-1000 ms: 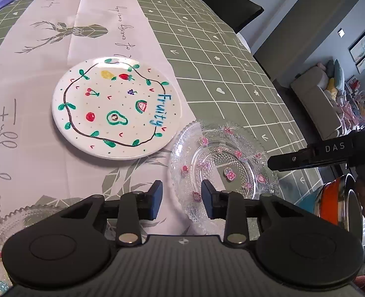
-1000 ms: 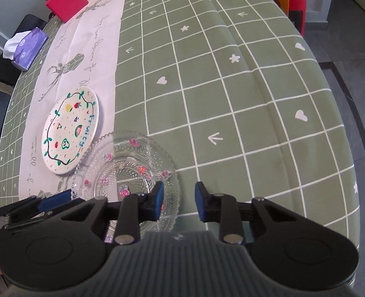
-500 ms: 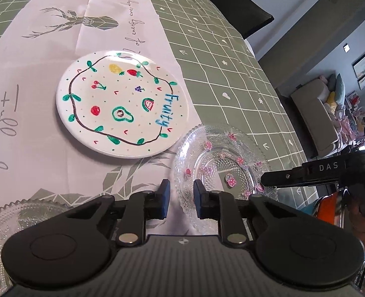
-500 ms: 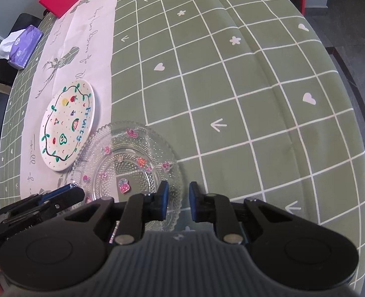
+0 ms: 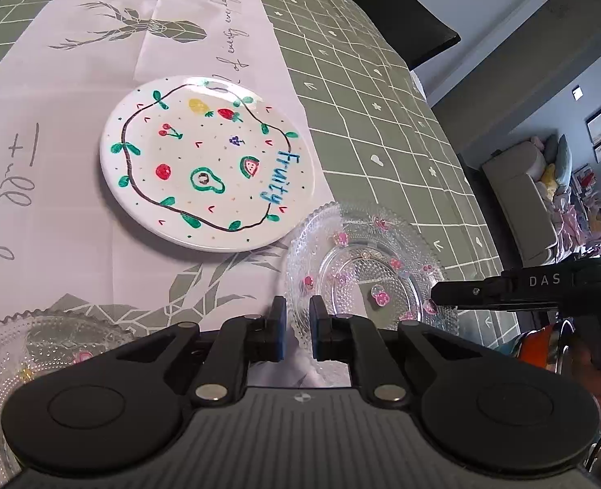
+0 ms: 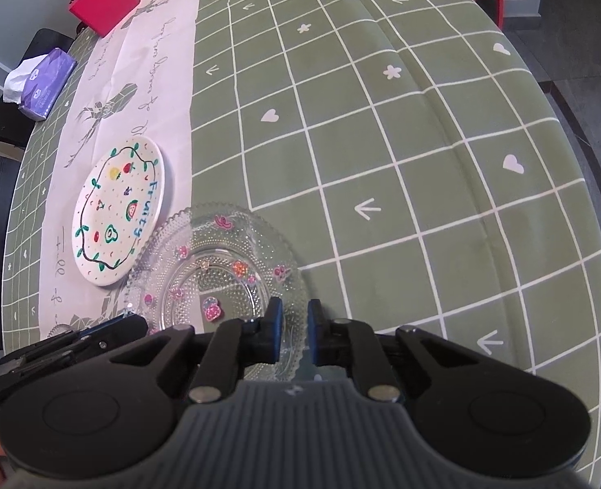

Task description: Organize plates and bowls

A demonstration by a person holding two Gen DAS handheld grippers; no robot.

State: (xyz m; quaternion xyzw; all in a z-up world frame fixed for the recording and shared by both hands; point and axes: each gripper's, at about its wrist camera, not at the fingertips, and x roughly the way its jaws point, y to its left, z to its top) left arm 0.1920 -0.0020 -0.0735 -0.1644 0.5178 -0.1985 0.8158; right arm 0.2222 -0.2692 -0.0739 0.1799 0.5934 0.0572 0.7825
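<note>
Both grippers pinch the rim of the clear glass plate [image 5: 365, 269]: the left gripper [image 5: 297, 328] at its near-left edge; the right gripper [image 6: 291, 332] opposite. The plate lies on the table [image 6: 381, 122], just beside the white fruit plate [image 5: 206, 163].

Second glass plate [image 5: 35, 350] half behind tongs, cut by left edge.

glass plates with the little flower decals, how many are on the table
2. One glass plate lies right of the white fruity plate, its near rim between both grippers' jaws. A second glass plate sits at the left wrist view's lower left, partly hidden.
</note>
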